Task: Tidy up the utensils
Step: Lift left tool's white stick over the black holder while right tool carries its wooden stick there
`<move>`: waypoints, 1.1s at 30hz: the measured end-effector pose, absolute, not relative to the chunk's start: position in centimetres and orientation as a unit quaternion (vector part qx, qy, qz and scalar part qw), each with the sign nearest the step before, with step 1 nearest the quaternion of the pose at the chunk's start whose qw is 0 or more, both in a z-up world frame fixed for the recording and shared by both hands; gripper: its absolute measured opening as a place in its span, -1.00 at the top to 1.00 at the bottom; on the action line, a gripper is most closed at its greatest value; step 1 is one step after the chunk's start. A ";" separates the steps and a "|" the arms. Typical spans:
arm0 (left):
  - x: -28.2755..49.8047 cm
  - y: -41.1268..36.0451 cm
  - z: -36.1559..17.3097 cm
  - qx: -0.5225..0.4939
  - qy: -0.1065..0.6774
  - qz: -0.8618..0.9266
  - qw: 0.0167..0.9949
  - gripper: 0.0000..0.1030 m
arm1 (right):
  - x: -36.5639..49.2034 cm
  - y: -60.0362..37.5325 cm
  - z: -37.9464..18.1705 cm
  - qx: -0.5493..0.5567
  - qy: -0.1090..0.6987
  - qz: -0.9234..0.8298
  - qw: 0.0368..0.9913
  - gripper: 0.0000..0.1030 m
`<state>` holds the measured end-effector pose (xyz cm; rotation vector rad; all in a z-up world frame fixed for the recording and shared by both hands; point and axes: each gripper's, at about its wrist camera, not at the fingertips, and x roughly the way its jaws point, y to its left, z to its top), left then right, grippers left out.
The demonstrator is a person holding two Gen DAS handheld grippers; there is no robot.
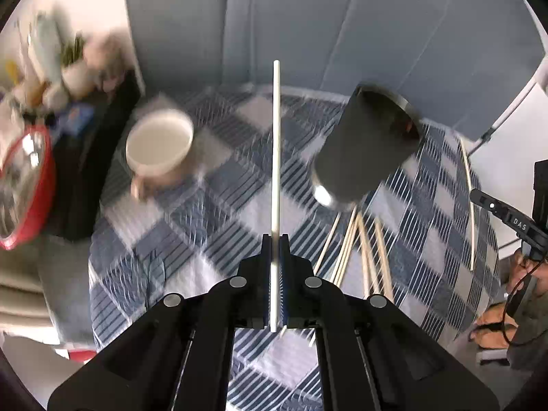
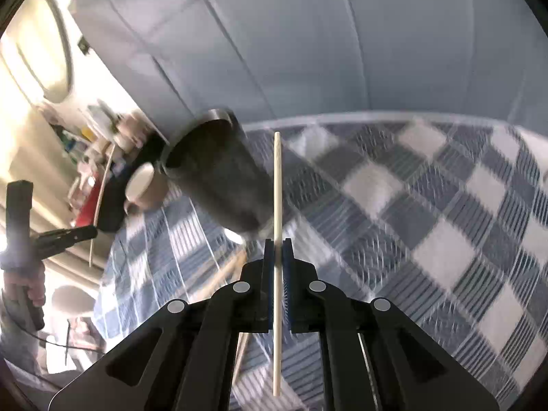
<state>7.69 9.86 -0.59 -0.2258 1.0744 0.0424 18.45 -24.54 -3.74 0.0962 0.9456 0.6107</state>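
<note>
My left gripper (image 1: 275, 239) is shut on a pale chopstick (image 1: 276, 144) that points straight ahead above the checked tablecloth (image 1: 205, 212). A black metal cup (image 1: 368, 147) stands ahead to the right, with several loose chopsticks (image 1: 356, 253) lying on the cloth in front of it. My right gripper (image 2: 278, 243) is shut on another pale chopstick (image 2: 277, 205), which points forward just right of the black cup (image 2: 219, 171). In the right wrist view the left gripper (image 2: 82, 233) shows at far left with its chopstick (image 2: 102, 198).
A beige mug (image 1: 159, 147) stands left of centre; it also shows in the right wrist view (image 2: 142, 185). A red-rimmed bowl (image 1: 25, 185) and cluttered items lie off the table's left edge. The right gripper (image 1: 507, 219) and its chopstick (image 1: 468, 198) show at right.
</note>
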 end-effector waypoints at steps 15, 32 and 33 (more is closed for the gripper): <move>16.3 4.6 4.6 -0.088 0.452 -0.020 0.888 0.92 | 24.4 -17.2 4.7 0.024 0.338 0.360 0.869 0.91; 23.3 3.6 1.1 -0.165 0.400 -0.089 0.897 0.91 | 31.5 -12.8 1.8 0.094 0.286 0.397 0.867 0.91; 23.3 3.6 1.0 -0.167 0.395 -0.093 0.899 0.91 | 31.7 -12.9 1.4 0.100 0.284 0.398 0.867 0.91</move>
